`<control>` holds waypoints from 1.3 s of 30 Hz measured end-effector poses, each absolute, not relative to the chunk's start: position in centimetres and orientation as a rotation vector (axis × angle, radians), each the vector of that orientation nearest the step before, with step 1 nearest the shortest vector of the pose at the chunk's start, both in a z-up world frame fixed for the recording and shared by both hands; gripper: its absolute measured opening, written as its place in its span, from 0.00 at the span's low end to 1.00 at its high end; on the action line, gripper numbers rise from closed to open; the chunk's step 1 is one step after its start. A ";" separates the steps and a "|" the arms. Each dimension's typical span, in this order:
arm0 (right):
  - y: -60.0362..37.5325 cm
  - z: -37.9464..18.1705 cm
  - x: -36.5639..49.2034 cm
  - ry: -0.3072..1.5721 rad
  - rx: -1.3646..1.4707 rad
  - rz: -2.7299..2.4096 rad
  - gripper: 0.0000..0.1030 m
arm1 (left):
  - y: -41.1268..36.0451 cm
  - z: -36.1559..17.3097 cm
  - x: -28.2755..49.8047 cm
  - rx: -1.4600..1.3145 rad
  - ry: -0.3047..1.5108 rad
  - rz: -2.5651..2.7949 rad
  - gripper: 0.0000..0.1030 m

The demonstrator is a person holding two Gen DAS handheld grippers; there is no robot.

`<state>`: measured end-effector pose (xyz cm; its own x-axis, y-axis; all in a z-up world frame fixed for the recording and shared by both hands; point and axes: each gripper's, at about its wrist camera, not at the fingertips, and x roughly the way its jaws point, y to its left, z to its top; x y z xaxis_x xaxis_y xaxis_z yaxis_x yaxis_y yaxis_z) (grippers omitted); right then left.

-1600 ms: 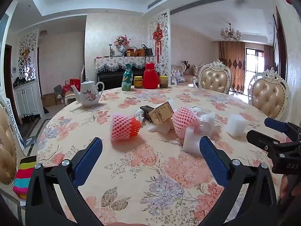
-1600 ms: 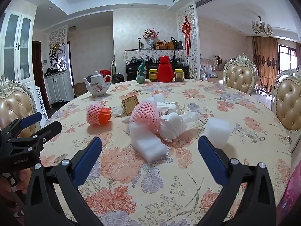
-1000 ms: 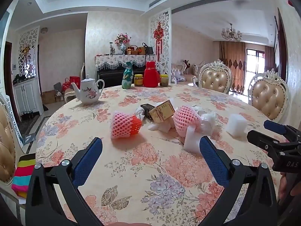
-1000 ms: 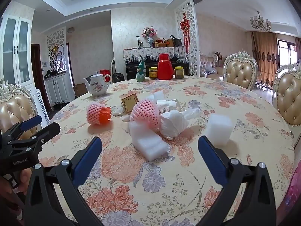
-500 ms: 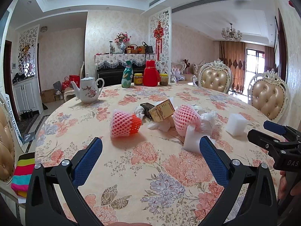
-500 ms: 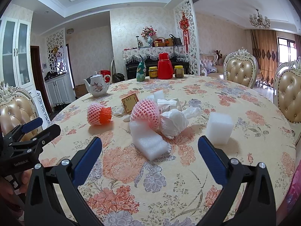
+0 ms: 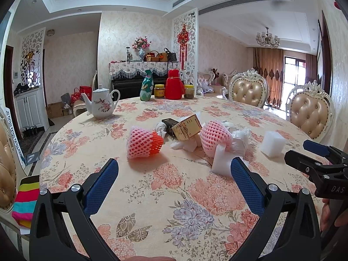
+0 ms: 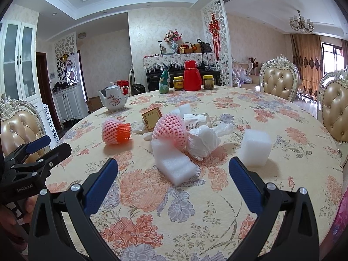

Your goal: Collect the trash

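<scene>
Trash lies mid-table on a floral cloth: a pink-and-orange foam net point(image 7: 143, 143) point(image 8: 116, 133), a second pink net point(image 7: 214, 138) point(image 8: 170, 129), a tan carton point(image 7: 187, 127), a crumpled white bag point(image 8: 203, 141), a flat white foam piece point(image 8: 174, 163) and a white foam cube point(image 8: 256, 148) point(image 7: 273, 144). My left gripper point(image 7: 174, 182) is open and empty, short of the pink-and-orange net. My right gripper point(image 8: 173, 182) is open and empty, just short of the flat foam piece.
A white teapot point(image 7: 101, 105), a green bottle point(image 7: 146, 86), a red thermos point(image 7: 174, 84) and two jars stand at the table's far side. Padded chairs point(image 7: 248, 92) ring the table point(image 7: 152, 195). The other gripper shows at each view's edge.
Both grippers have drifted slightly toward the trash pile; both stay open. Nothing on the table has moved.
</scene>
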<state>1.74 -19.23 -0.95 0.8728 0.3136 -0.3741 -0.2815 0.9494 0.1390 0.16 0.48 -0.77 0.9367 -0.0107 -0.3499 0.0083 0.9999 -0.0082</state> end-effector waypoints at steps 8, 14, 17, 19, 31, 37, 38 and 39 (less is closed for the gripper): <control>-19.2 -1.0 1.9 0.405 0.082 0.313 0.96 | 0.5 -1.0 0.3 -0.010 0.360 -0.012 0.94; -19.1 -1.1 1.9 0.406 0.083 0.316 0.96 | 0.5 -1.1 0.4 -0.010 0.361 -0.012 0.94; -19.0 -1.2 1.8 0.406 0.084 0.318 0.96 | 0.6 -1.0 0.4 -0.011 0.361 -0.012 0.94; -19.0 -1.2 1.8 0.406 0.085 0.318 0.96 | 0.6 -1.0 0.4 -0.012 0.362 -0.013 0.94; -19.1 -1.2 1.7 0.407 0.088 0.317 0.96 | 0.7 -1.1 0.4 -0.014 0.361 -0.013 0.94; -18.9 -1.3 1.7 0.409 0.085 0.319 0.96 | 0.5 -1.5 0.3 -0.021 0.364 -0.010 0.94; -18.9 -1.3 1.7 0.411 0.085 0.318 0.96 | 0.5 -1.7 0.4 -0.022 0.364 -0.009 0.94; -18.8 -1.3 1.6 0.412 0.086 0.318 0.96 | 0.6 -1.8 0.3 -0.024 0.365 -0.009 0.94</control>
